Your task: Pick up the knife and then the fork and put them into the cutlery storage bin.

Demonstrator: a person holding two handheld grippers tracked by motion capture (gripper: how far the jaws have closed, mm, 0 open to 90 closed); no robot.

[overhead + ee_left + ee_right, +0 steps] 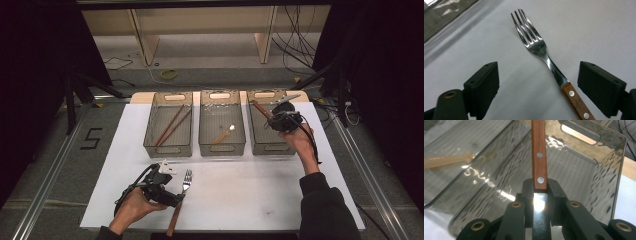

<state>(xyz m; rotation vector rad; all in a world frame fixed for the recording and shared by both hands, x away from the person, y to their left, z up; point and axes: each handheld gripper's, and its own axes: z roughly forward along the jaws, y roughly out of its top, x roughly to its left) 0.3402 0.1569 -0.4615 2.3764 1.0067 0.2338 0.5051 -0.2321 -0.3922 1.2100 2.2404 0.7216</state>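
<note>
Fork (541, 47) lies flat on the white desk (250, 190), tines pointing away from me, wooden handle toward me. My left hand-held gripper (537, 82) sits low over it, released, jaws standing wide on either side of the neck without contact. My right hand-held gripper (540, 187) is clenched on a knife (539, 152), pads pressing at the junction of blade and riveted wooden handle, held over the right-hand clear bin (606, 182). Middle bin (222, 145) contains a pale utensil (223, 134); left bin (168, 147) contains chopsticks (172, 125).
</note>
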